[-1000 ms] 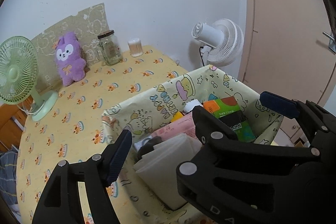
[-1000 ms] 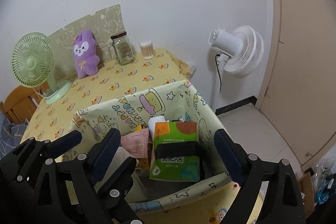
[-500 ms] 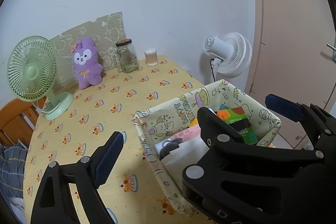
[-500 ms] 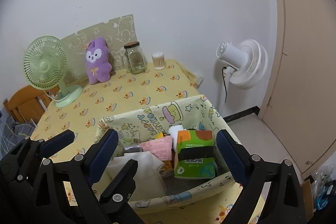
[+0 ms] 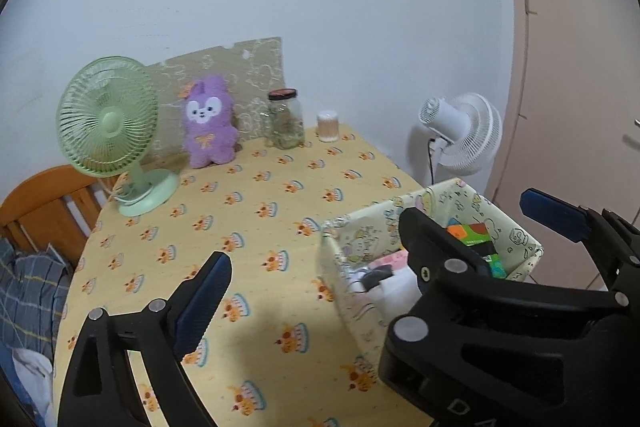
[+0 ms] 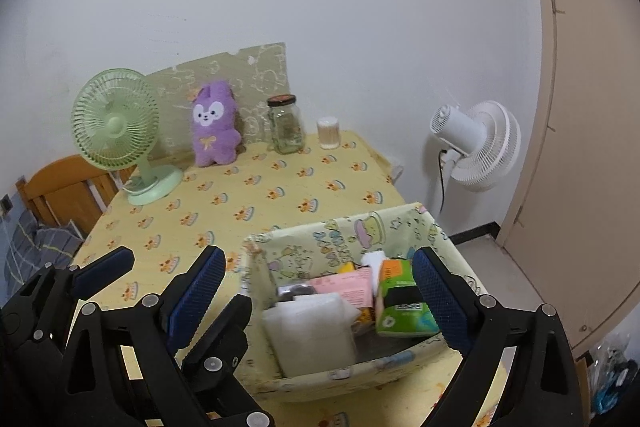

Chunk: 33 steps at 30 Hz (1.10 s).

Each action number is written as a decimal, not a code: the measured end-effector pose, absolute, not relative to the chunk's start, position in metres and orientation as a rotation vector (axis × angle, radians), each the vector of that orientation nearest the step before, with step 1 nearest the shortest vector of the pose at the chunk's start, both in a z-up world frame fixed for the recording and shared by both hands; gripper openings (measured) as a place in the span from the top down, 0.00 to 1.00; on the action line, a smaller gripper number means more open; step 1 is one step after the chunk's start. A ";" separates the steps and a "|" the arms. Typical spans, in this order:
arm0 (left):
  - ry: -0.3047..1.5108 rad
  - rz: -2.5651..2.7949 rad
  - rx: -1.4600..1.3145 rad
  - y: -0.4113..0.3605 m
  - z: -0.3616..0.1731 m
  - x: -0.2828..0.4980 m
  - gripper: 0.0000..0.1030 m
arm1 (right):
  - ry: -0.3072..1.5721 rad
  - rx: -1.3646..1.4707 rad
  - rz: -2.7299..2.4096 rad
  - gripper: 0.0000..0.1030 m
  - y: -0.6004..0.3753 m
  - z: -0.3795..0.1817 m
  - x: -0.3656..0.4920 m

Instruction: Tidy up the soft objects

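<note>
A cartoon-print fabric basket (image 6: pixel 332 233) stands at the near right corner of the yellow table (image 6: pixel 256 203). It holds a white soft pack (image 6: pixel 312 327), a pink pack (image 6: pixel 348 285) and a green tissue pack (image 6: pixel 400 311). A purple plush toy (image 5: pixel 208 121) leans on the board at the back wall. My right gripper (image 6: pixel 316 297) hangs open above the basket's near side, holding nothing. My left gripper (image 5: pixel 378 251) is beside it, over the basket's (image 5: pixel 360 227) left corner, its jaws opening with nothing gripped. The two grippers overlap in both views.
A green desk fan (image 5: pixel 108 123) stands at the table's back left, a glass jar (image 5: pixel 285 119) and a small swab pot (image 5: pixel 328 127) at the back. A white fan (image 6: pixel 476 143) stands beyond the table's right edge. A wooden chair (image 5: pixel 44 203) is at the left.
Both grippers have drawn back and upward from the basket, which now looks smaller and farther off. The left jaws have spread wider. The basket's contents lie as before.
</note>
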<state>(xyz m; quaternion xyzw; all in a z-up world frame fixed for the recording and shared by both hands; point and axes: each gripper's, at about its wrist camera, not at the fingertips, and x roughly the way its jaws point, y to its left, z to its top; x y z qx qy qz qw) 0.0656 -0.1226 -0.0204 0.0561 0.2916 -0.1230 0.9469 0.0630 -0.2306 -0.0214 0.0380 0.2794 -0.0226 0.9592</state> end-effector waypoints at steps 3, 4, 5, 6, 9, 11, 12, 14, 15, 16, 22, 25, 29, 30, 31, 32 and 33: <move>0.577 -0.224 0.095 -0.107 -0.015 0.060 0.06 | 0.552 0.062 -0.029 0.07 -0.218 -0.014 0.058; 0.572 -0.218 0.089 -0.103 -0.014 0.058 0.06 | 0.548 0.058 -0.024 0.07 -0.215 -0.012 0.057; 0.566 -0.212 0.083 -0.097 -0.012 0.055 0.06 | 0.541 0.052 -0.018 0.07 -0.211 -0.009 0.056; 0.560 -0.204 0.075 -0.092 -0.009 0.052 0.06 | 0.534 0.047 -0.012 0.07 -0.207 -0.006 0.054; 0.539 -0.179 0.059 -0.075 -0.003 0.045 0.05 | 0.512 0.043 0.002 0.07 -0.195 0.002 0.049; 0.523 -0.153 0.053 -0.065 0.001 0.041 0.05 | 0.502 0.038 0.012 0.07 -0.188 0.006 0.046; 0.517 -0.141 0.048 -0.059 0.003 0.039 0.05 | 0.497 0.034 0.017 0.07 -0.185 0.008 0.044; 0.511 -0.122 0.035 -0.049 0.005 0.036 0.04 | 0.487 0.027 0.028 0.07 -0.178 0.012 0.042; 0.506 -0.111 0.029 -0.043 0.007 0.034 0.04 | 0.484 0.025 0.031 0.07 -0.175 0.013 0.040; 0.505 -0.103 0.026 -0.039 0.007 0.032 0.04 | 0.481 0.023 0.038 0.07 -0.172 0.014 0.039; 0.463 -0.055 0.025 -0.019 0.017 0.017 0.03 | 0.458 0.026 0.059 0.07 -0.158 0.023 0.028; 0.444 -0.032 0.016 -0.010 0.021 0.011 0.01 | 0.439 0.031 0.066 0.07 -0.154 0.028 0.021; 0.429 -0.011 0.006 0.000 0.023 0.003 0.00 | 0.421 0.037 0.068 0.07 -0.151 0.030 0.013; 0.426 -0.005 0.004 0.002 0.023 0.002 0.00 | 0.418 0.036 0.068 0.07 -0.151 0.031 0.011; 0.423 0.000 0.001 0.004 0.024 0.000 0.00 | 0.414 0.036 0.068 0.07 -0.151 0.031 0.008; 0.421 0.003 -0.002 0.006 0.024 -0.001 0.00 | 0.411 0.036 0.068 0.07 -0.150 0.032 0.006; 0.418 0.007 -0.007 0.008 0.024 -0.003 0.00 | 0.407 0.035 0.068 0.07 -0.150 0.032 0.004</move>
